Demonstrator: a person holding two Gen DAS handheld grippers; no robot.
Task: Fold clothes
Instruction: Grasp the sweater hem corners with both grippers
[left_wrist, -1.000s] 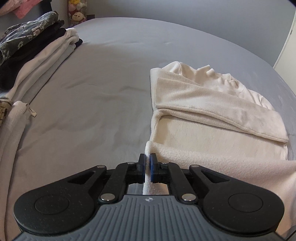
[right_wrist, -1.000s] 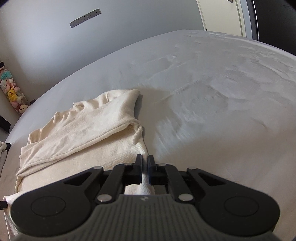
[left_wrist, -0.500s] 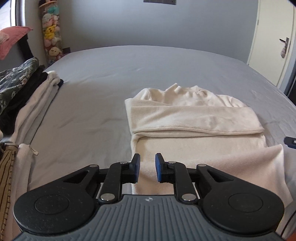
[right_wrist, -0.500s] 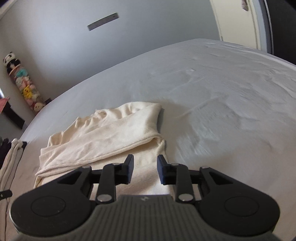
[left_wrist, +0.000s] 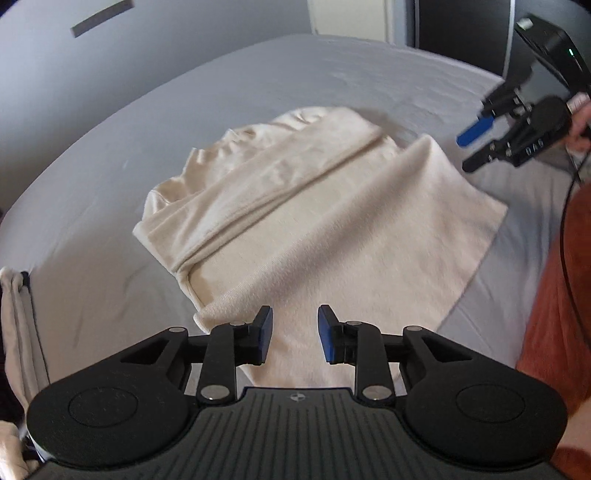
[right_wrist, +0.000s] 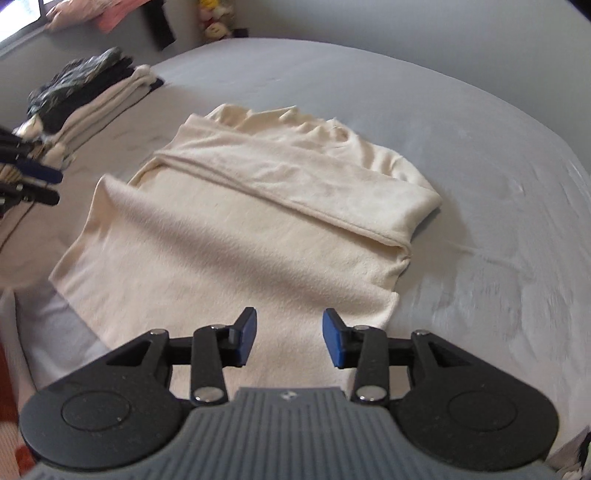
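On the grey bed sheet, nearest the cameras, both grippers hang above the near hem of a cream sweater, and neither one grips anything. The left gripper has its blue pads parted with only air between them, the knit lying loose below; its jaws have just been opening. The right gripper stands a little wider, its jaws likewise just opened, and the cloth under it is free of both pads. From the left wrist view the right gripper also shows at the far right edge, held by a hand with a dark cable trailing down past an orange-red cloth. The sweater lies flat in the middle of the bed, a soft, fuzzy rectangle with a fine ribbed weave; one sleeve is folded across the chest as a long band with a stitched seam, and the puckered collar points away from the grippers. The sheet around it is smooth, with faint creases to the right. Farther off, at the left side of the bed, sits a stack of folded clothes, pale layers under dark and patterned ones. Beyond that, against the grey wall, stand a few plush toys, blurred.
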